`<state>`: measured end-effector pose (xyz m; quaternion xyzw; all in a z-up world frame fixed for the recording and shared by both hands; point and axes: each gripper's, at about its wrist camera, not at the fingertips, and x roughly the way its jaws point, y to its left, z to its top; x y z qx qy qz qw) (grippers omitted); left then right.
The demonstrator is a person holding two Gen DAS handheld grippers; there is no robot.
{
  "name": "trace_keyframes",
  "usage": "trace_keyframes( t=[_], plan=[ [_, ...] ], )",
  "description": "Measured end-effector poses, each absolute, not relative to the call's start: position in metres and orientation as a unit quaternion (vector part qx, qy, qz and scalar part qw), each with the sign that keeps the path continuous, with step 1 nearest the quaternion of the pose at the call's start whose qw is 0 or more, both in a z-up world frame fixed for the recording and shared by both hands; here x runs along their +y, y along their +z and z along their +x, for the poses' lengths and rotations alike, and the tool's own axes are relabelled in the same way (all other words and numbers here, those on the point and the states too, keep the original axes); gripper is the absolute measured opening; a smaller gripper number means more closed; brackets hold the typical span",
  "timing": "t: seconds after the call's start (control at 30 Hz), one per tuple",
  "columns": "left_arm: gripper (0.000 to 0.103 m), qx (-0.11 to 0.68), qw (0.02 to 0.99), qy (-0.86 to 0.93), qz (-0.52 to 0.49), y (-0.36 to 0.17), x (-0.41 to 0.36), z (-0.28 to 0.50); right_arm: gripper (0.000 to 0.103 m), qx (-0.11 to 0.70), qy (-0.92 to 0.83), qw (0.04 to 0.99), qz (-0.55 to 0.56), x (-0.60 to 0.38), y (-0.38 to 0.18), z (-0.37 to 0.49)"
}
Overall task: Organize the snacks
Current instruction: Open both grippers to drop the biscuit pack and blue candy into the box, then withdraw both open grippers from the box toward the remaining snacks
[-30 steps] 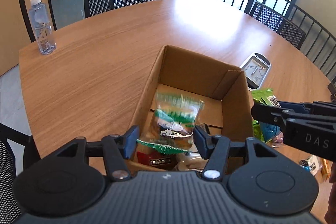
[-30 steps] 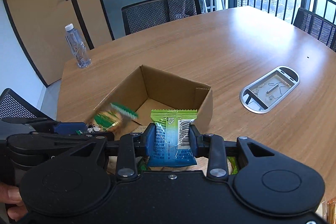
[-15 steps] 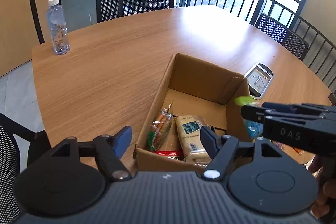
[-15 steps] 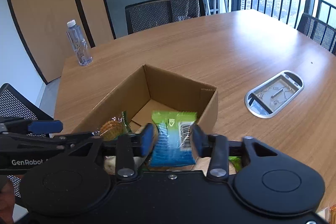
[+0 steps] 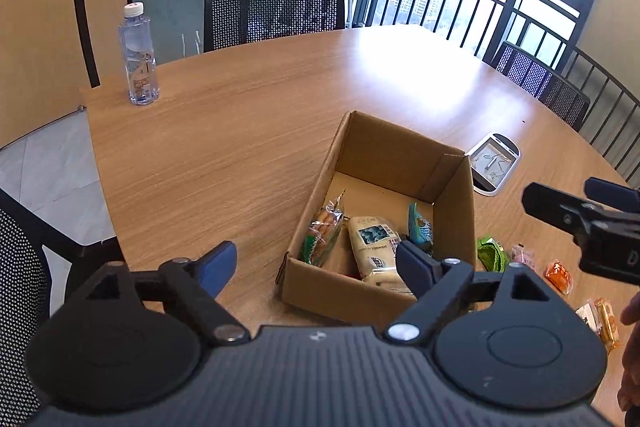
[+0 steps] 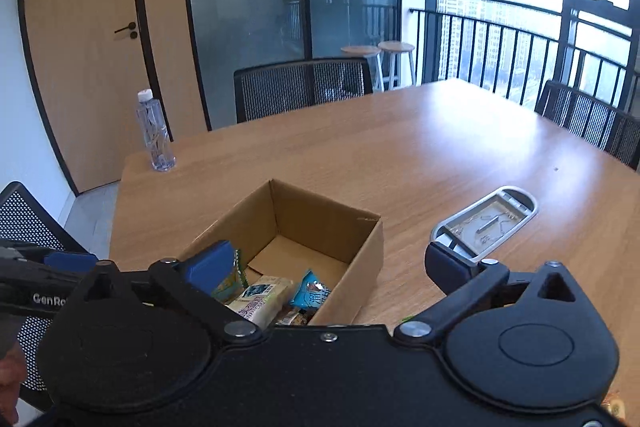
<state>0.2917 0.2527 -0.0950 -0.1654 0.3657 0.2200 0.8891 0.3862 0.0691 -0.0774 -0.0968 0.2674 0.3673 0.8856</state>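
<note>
Both sets of jaws have just been opening and now stand wide with nothing between them: the left gripper point(image 5: 316, 263) and the right gripper point(image 6: 332, 269) hang above the near end of the cardboard box point(image 5: 454, 195). Inside lie the green-orange packet point(image 5: 322, 233), a cream packet point(image 5: 374, 243) and the blue-green packet point(image 5: 420, 227). More snacks point(image 5: 558, 273) sit near the tabletop's point(image 5: 240, 155) right edge

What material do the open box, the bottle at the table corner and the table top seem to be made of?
Box: plain brown cardboard, matte, with a folded flap and raw cut edges.
Bottle: clear plastic, glossy, with a white screw cap; you see through it.
Table top: wood or wood-look laminate, smooth satin finish; visible grain and soft window glare. Which one is unclear.
</note>
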Motion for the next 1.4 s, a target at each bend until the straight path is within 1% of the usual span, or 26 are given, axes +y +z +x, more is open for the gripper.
trace_keyframes(
  t=[0.2,0.27,0.43,0.7,0.8,1.03,1.23,1.4],
  plan=[
    [0.1,0.352,0.895,0.213,-0.171,-0.082,0.243,0.28,0.103,0.225,0.374,0.893,-0.111,0.046,-0.064,0.36],
    [0.103,0.349,0.897,0.21,-0.171,-0.076,0.238,0.277,0.103,0.222,0.371,0.895,-0.111,0.038,-0.06,0.356],
    [0.103,0.342,0.902,0.197,-0.174,-0.063,0.223,0.27,0.103,0.249,0.355,0.895,-0.103,0.016,-0.051,0.352],
    [0.103,0.336,0.909,0.174,-0.172,-0.049,0.198,0.265,0.103,0.245,0.328,0.908,-0.091,-0.027,-0.041,0.341],
    [0.103,0.335,0.912,0.164,-0.169,-0.048,0.185,0.265,0.103,0.257,0.321,0.908,-0.075,-0.045,-0.042,0.34],
    [0.103,0.342,0.916,0.137,-0.158,-0.051,0.153,0.271,0.103,0.257,0.292,0.919,-0.065,-0.078,-0.049,0.333],
    [0.103,0.346,0.919,0.118,-0.149,-0.051,0.13,0.278,0.103,0.264,0.261,0.925,-0.08,-0.104,-0.053,0.328],
    [0.103,0.346,0.923,0.107,-0.133,-0.049,0.113,0.284,0.103,0.271,0.254,0.926,-0.068,-0.122,-0.056,0.327]
  ],
)
